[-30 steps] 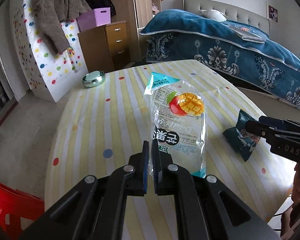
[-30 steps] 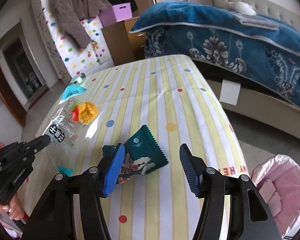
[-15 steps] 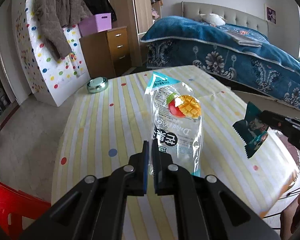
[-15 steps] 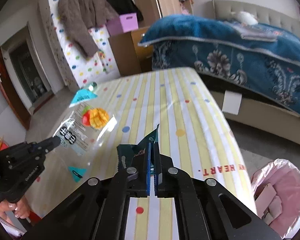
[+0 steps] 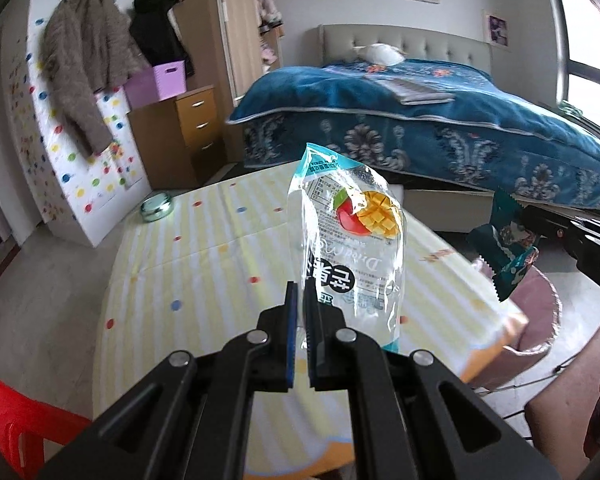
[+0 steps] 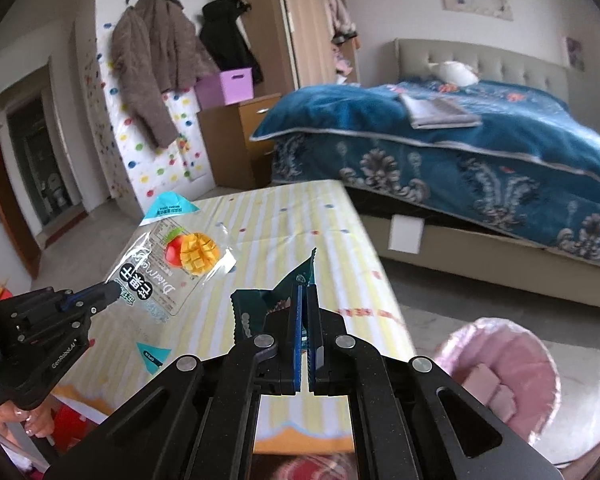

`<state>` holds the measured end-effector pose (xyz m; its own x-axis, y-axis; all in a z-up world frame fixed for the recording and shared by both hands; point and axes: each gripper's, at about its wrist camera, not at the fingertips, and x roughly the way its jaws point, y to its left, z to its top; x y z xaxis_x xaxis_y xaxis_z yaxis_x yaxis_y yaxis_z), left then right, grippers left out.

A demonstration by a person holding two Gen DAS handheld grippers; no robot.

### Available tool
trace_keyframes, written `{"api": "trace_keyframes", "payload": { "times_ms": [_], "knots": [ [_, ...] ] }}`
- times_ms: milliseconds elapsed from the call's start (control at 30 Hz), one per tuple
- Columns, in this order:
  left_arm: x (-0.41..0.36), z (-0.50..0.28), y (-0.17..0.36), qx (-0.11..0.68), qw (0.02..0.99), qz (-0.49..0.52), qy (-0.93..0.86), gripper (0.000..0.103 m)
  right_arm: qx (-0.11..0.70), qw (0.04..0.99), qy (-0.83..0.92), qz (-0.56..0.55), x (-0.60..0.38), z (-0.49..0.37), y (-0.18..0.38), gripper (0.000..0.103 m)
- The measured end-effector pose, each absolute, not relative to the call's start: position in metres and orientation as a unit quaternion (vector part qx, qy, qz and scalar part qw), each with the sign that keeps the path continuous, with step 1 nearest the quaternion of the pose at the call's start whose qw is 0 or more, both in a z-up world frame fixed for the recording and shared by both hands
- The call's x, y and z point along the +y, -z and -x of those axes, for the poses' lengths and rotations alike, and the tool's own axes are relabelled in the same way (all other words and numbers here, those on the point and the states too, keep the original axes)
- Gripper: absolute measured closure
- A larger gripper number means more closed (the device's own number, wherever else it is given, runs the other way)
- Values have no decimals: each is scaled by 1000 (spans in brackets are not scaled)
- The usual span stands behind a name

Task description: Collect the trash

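My left gripper point(image 5: 302, 292) is shut on a clear dried-mango bag point(image 5: 354, 240) and holds it upright above the striped table point(image 5: 204, 248). The bag also shows at the left of the right wrist view point(image 6: 172, 264), held by the left gripper point(image 6: 114, 291). My right gripper point(image 6: 305, 296) is shut on a dark green snack wrapper point(image 6: 256, 312), lifted off the table. That wrapper point(image 5: 504, 248) shows at the right of the left wrist view, above the table's right edge. A pink-lined trash bin point(image 6: 512, 368) stands on the floor to the right of the table.
A small round green tin point(image 5: 157, 208) sits at the table's far left corner. A bed with a blue cover point(image 6: 460, 152) stands beyond the table. A wooden drawer unit point(image 5: 180, 136) is at the back. A red chair point(image 5: 12, 424) is at the near left.
The right gripper shut on the green wrapper and lifted it off the table. Both grippers have risen with their wrappers, and the views now look more level across the room.
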<state>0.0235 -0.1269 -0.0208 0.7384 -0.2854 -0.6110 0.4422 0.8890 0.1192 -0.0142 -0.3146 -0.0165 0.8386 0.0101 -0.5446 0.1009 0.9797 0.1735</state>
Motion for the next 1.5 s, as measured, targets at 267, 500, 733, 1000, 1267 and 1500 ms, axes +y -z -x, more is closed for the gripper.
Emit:
{"api": "trace_keyframes", "payload": {
  "times_ms": [267,500,733,1000,1267,1500],
  "knots": [
    [-194,0,27,300,905,-146,265,101,271,952,84,-112,-360,64,15,101],
    [-277,17,45,306,870,-166,349,101,280,936,165,-138,-418,105,29,101],
    [-343,20,69,326,844,-186,384,101,294,918,210,-164,-477,121,53,103],
    [-394,16,97,350,822,-209,397,87,296,909,222,-192,-515,137,73,97],
    [-396,9,101,369,825,-196,381,31,303,903,225,-207,-526,147,78,77],
    [-348,9,75,362,849,-182,339,9,296,912,202,-201,-510,152,67,53]
  ]
}}
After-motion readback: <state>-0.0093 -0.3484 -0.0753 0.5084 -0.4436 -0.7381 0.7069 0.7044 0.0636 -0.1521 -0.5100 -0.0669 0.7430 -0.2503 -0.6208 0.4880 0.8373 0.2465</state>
